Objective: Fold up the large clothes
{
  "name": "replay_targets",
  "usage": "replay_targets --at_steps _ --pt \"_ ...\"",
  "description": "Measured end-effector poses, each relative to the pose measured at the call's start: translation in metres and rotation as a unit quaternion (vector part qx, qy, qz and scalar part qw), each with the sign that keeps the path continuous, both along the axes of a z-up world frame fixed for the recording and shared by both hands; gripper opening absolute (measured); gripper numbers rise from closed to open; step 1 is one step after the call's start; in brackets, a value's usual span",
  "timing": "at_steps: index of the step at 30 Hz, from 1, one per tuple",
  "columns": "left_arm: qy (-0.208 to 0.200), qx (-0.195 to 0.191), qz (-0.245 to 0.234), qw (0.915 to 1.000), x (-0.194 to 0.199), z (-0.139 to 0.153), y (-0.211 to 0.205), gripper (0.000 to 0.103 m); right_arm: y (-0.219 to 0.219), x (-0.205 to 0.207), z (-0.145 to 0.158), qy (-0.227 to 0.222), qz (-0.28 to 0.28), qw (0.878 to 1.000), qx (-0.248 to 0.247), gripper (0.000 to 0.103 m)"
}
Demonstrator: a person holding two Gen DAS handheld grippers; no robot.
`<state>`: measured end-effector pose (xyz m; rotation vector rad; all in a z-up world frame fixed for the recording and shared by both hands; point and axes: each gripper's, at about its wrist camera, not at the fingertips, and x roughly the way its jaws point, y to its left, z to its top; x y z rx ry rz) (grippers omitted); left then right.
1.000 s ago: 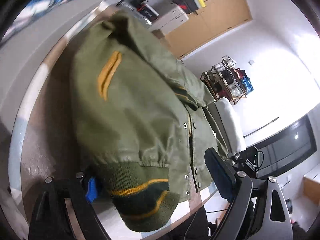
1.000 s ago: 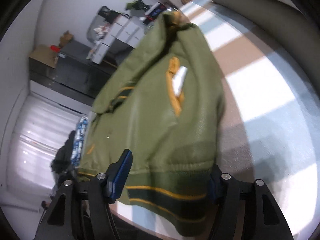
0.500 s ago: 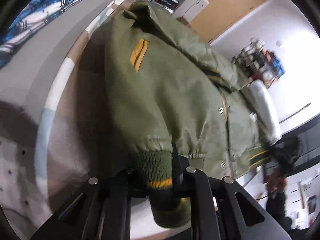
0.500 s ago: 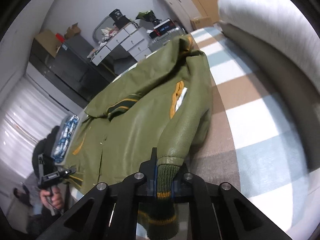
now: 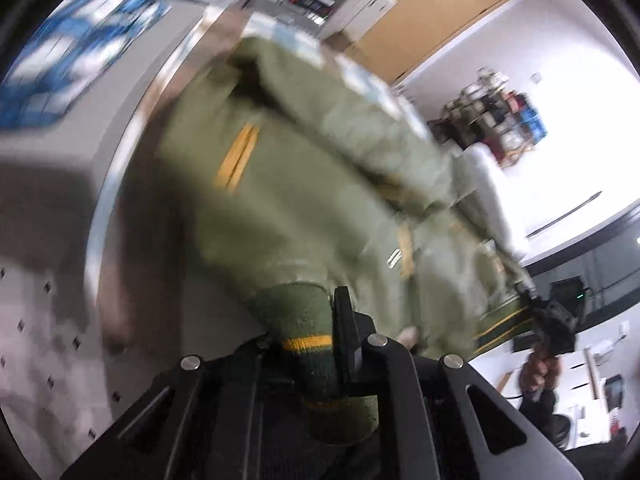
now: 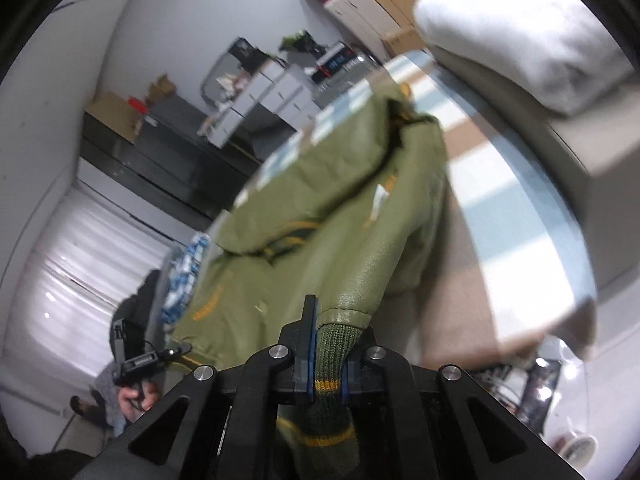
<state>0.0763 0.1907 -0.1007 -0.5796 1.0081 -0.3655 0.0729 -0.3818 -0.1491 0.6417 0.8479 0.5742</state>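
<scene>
Gripping a knit cuff in each hand, I had the olive jacket (image 5: 304, 184) stretched out ahead of my fingers. It lay on a striped cover (image 6: 516, 216) in brown, white and pale blue bands, with the sleeve ends lifted toward me.

My left gripper (image 5: 310, 332) was clamped tight on the left cuff (image 5: 304, 320), dark green rib with a yellow stripe, the pads pinching it from both sides. My right gripper (image 6: 330, 354) was closed just as hard on the right cuff (image 6: 334, 352), the blue pads squeezing the same green knit.

Beyond my left fingers sat a blue-and-white patterned cloth (image 5: 76, 48) up to the left, a wooden door (image 5: 436, 12) past the jacket's collar, and a cluttered rack (image 5: 496, 116) to the right. That view was smeared with blur.

The right view gave what the left could not: a white cushion (image 6: 520, 40) on a grey block just right of my fingers, white drawer units (image 6: 280, 96) and a dark cabinet (image 6: 172, 148) far ahead, and pale curtains (image 6: 68, 264) off to the left.

Each camera caught the other gripper out at the jacket's far edge, held in a hand (image 6: 138, 396). The rack's contents were too blurred to tell.
</scene>
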Motion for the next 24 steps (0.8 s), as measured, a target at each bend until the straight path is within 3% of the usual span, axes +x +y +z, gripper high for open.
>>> replay_targets --at_steps 5,8,12,17,19,20,22,23,24 --pt "-0.012 -0.023 -0.024 0.9994 0.085 0.043 0.010 0.008 0.019 0.076 0.047 -0.036 -0.013 0.999 0.037 0.008" --pt "0.002 -0.073 -0.022 0.9971 0.132 0.055 0.026 0.009 0.021 0.134 0.058 -0.020 -0.039 0.998 0.054 0.008" --pt "0.037 -0.092 0.030 0.9946 0.197 0.038 0.051 0.009 0.026 0.212 0.034 0.053 -0.069 0.995 0.056 0.011" --pt "0.081 -0.059 0.041 0.9942 0.216 -0.003 0.058 0.016 0.026 0.266 -0.019 0.135 -0.081 0.987 0.022 0.017" --pt "0.090 -0.035 0.038 0.9946 0.210 -0.007 0.060 0.031 0.026 0.273 -0.028 0.145 -0.073 0.987 0.003 0.021" --pt "0.089 -0.028 0.042 0.9948 0.207 -0.009 0.064 0.046 0.025 0.271 -0.029 0.144 -0.073 0.987 0.001 0.021" --pt "0.084 -0.035 0.047 0.9947 0.202 -0.004 0.074 0.052 0.019 0.270 -0.030 0.143 -0.068 0.987 0.005 0.021" --pt "0.083 -0.024 0.060 0.9944 0.199 0.001 0.080 0.065 0.015 0.270 -0.029 0.144 -0.066 0.987 0.008 0.021" --pt "0.073 -0.016 0.071 0.9947 0.195 0.009 0.086 0.071 0.013 0.268 -0.027 0.144 -0.063 0.987 0.008 0.021"
